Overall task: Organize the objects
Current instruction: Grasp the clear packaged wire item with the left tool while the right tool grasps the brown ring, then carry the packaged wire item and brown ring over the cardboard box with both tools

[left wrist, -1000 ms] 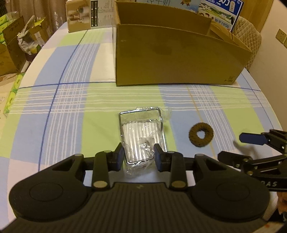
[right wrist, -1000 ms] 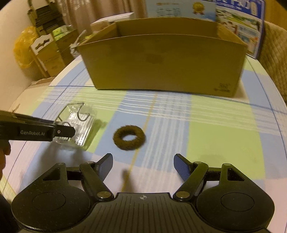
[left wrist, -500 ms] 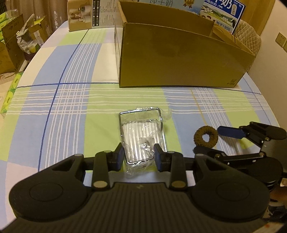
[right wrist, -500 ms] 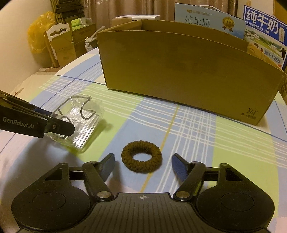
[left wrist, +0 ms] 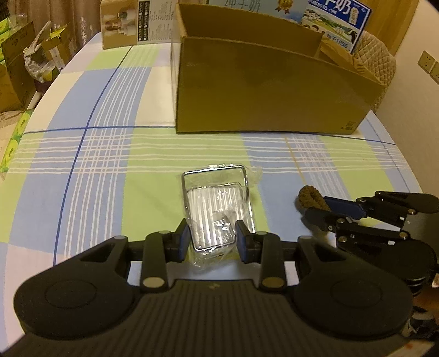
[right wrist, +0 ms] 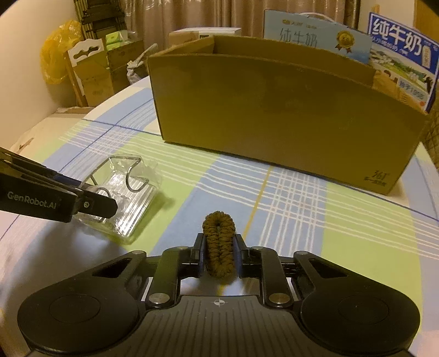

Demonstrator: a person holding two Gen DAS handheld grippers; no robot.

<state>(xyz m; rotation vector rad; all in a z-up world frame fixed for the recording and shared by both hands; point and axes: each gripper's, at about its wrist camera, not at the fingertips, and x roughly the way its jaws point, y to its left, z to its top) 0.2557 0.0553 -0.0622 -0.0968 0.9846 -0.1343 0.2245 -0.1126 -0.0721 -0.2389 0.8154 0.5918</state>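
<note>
A chrome wire holder in clear plastic wrap (left wrist: pixel 216 208) lies on the checked tablecloth, and my left gripper (left wrist: pixel 212 237) is shut on its near end. The same holder (right wrist: pixel 123 197) shows at the left of the right wrist view, with the left gripper's fingers (right wrist: pixel 93 204) on it. A brown braided hair ring (right wrist: pixel 219 244) is squeezed flat between the pads of my right gripper (right wrist: pixel 219 247), which is shut on it. In the left wrist view the ring (left wrist: pixel 311 197) sticks out past the right gripper's fingers (left wrist: pixel 343 208). An open cardboard box (left wrist: pixel 269 90) stands beyond both.
The cardboard box (right wrist: pixel 285 115) fills the far middle of the table. Milk cartons (right wrist: pixel 403 63) stand behind it and a printed box (left wrist: pixel 123 23) at the far left. The table edge (left wrist: pixel 411 178) curves close on the right. Cartons and bags (right wrist: pixel 90 68) crowd the floor at left.
My right gripper came forward and down around the hair ring and closed, squeezing it flat. The left gripper kept its hold on the wire holder and stayed put.
</note>
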